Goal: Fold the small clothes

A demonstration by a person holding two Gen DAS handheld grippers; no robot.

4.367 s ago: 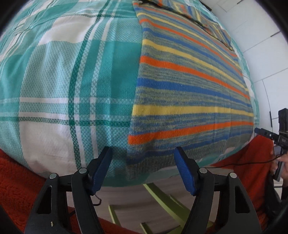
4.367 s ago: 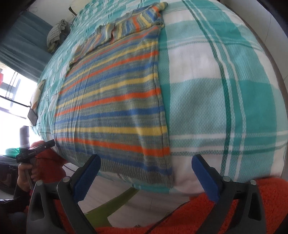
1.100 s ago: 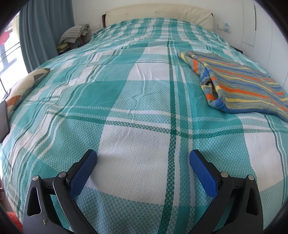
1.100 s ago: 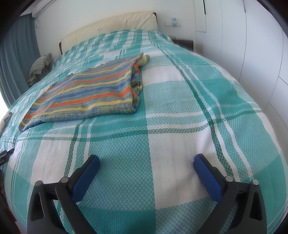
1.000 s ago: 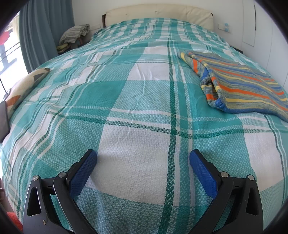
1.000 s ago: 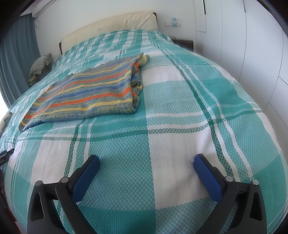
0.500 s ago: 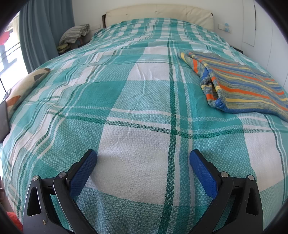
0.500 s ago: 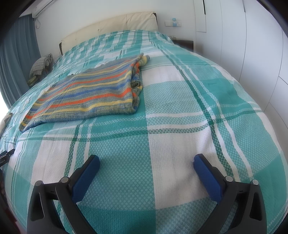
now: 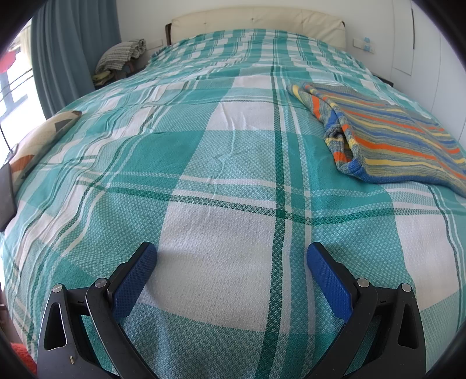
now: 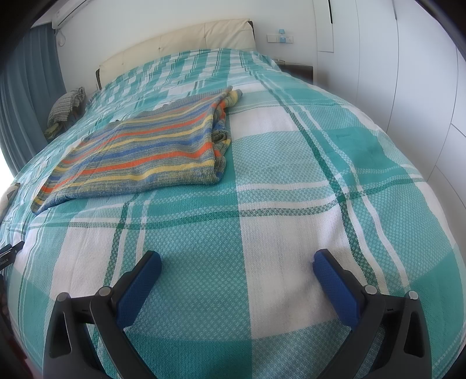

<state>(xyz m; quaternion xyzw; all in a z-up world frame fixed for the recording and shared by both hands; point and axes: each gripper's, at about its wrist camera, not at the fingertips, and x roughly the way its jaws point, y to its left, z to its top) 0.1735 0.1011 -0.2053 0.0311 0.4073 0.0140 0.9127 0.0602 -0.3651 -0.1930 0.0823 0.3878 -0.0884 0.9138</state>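
A folded striped sweater (image 9: 393, 145) is seen in the right middle of the left wrist frame, laid flat on a bed covered by a teal and white plaid spread (image 9: 204, 180). In the right wrist frame the same sweater (image 10: 145, 151) is placed in the left middle, its folded edge turned to the right and a sleeve end poking out at its far corner.

The left claw (image 9: 231, 268) is shown at the bottom of its frame, spread wide, with nothing held between its blue pads (image 9: 134, 280); only bare spread is seen between them. The right claw (image 10: 237, 271) is likewise shown at the bottom of its frame, spread wide and holding nothing. Both claws are kept well apart from the sweater, near the foot of the bed.

A cream headboard (image 9: 256, 23) is seen at the top of the left wrist frame, a blue curtain (image 9: 67, 58) at the upper left, and a pile of checked cloth (image 9: 122, 55) beside it. A patterned cushion (image 9: 40, 142) is seen at the left edge. White cupboard doors (image 10: 407, 87) fill the right of the right wrist frame.
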